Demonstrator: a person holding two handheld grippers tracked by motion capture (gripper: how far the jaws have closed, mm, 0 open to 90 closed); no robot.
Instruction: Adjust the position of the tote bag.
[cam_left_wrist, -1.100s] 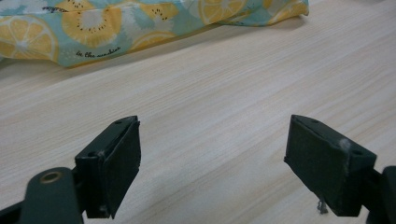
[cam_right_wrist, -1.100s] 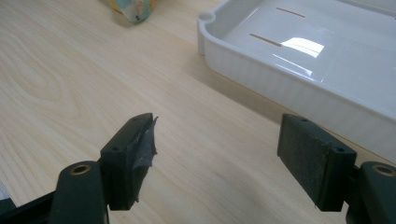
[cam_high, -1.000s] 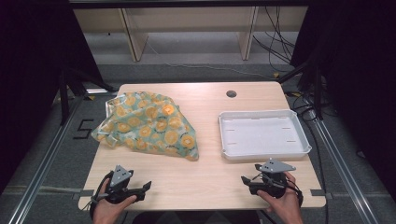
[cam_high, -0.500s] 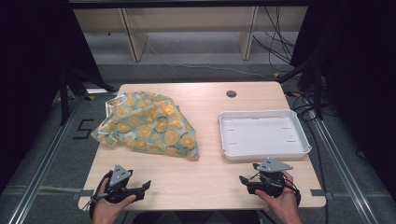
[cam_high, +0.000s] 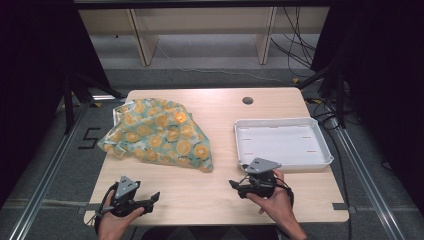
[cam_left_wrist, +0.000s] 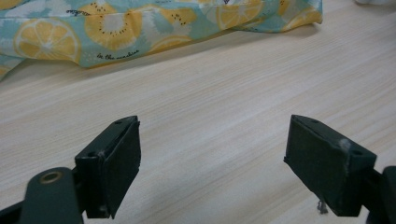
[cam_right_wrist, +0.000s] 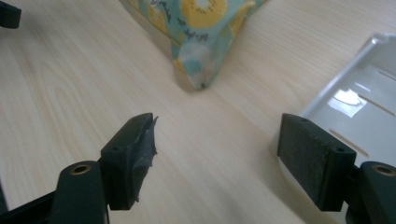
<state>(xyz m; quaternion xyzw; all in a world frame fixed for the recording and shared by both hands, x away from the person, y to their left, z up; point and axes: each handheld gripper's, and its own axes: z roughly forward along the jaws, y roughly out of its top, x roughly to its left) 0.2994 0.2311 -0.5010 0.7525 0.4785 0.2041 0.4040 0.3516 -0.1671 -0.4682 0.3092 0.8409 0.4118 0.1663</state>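
Both grippers are hovering low over the near edge of the table (cam_high: 220, 105), each with its fingers standing wide apart and nothing between them.

Left gripper (cam_high: 150, 199): fingers (cam_left_wrist: 109, 172) are pointing across bare wood toward the crumpled fruit-print cloth (cam_high: 157, 135), which is lying up-table from it, well apart.

Right gripper (cam_high: 239, 186): fingers (cam_right_wrist: 130, 158) are aiming leftward and up-table at the cloth's near-right corner, the point of fabric that sits closest to this gripper. Judgement: the right hand is the nearer of the two to that corner, so the coming move is probably a reach up and to the left onto it.

Cloth: lying heaped on the left half of the table, its long axis running from the far-left edge down toward that near-right corner. Nothing is touching it.

Containers: white tray (cam_high: 320, 130) is sitting on the right half of the table, just beyond the right gripper, apart from the cloth. It is holding nothing. The cloth's far-left part seems to be draped over something pale; I cannot tell what.
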